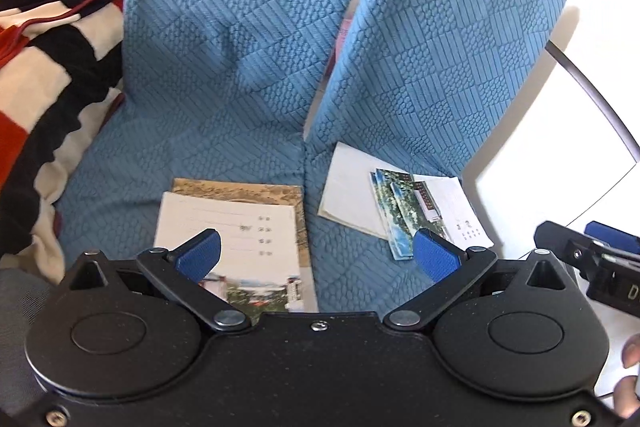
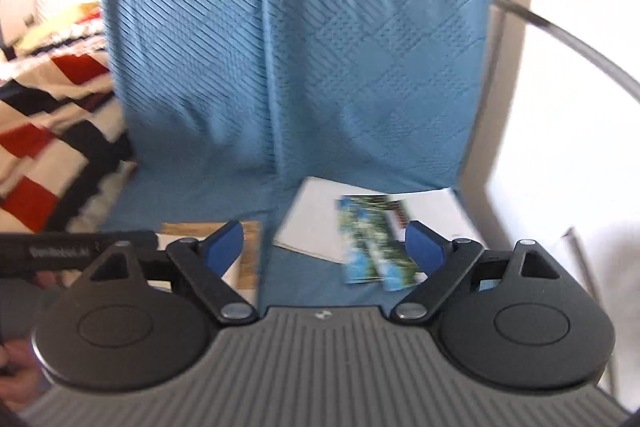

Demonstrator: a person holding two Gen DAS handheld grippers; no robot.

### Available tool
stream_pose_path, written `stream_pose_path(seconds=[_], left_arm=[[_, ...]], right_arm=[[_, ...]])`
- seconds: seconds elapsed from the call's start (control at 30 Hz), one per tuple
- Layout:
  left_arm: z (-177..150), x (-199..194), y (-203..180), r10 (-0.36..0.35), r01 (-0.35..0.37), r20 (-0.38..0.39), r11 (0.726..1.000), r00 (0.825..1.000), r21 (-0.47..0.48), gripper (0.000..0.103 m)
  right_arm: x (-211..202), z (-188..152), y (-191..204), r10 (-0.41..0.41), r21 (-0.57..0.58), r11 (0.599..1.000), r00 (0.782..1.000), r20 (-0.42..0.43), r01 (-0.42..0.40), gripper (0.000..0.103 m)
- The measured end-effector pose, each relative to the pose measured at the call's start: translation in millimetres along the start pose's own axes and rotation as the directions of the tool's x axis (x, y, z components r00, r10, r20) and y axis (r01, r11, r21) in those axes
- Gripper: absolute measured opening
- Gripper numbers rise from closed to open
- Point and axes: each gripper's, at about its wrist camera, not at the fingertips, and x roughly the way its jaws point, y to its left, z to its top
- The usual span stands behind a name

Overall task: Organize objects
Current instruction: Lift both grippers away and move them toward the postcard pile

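Blue quilted fabric covers the sofa seat point(image 1: 120, 163) in the left wrist view, where the left tool point(image 1: 316, 251) hangs wide and empty over a stack of postcards point(image 1: 240, 223); a second heap of cards point(image 1: 404, 207) lies apart to the right. From the right wrist view, the right tool point(image 2: 324, 247) gapes empty above those loose cards point(image 2: 372, 243). Thin, light and slippery, they look best pinched at an overhanging edge.

Blue quilted sofa seat point(image 1: 132, 183) bears two postcard piles point(image 1: 236, 227) point(image 1: 404, 207).
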Motion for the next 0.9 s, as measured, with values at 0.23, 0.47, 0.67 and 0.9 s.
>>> stream_pose_path(seconds=[0.23,0.47,0.67,0.9], left_arm=[[0,39,-32,0.019,-0.018,-0.019,0.999,1.0,0.037,0.102],[3,72,-46,0.047,-0.041,-0.086,0.997,0.995,0.063,0.102],[8,98,-46,0.062,-0.059,-0.133,0.998,0.989,0.027,0.102],[9,120,-69,0.036,-0.028,-0.158,0.998,0.987,0.048,0.102]], right_arm=[[9,-4,-25,-0.026,0.043,0.999,0.999,-0.029,0.028,0.089],[37,-2,-43,-0.068,0.041,0.996,0.991,-0.118,0.074,0.089],[52,3,-68,-0.145,0.059,0.986,0.98,-0.133,0.154,0.089],[75,-4,-90,-0.164,0.099,0.978,0.967,-0.195,0.185,0.089]])
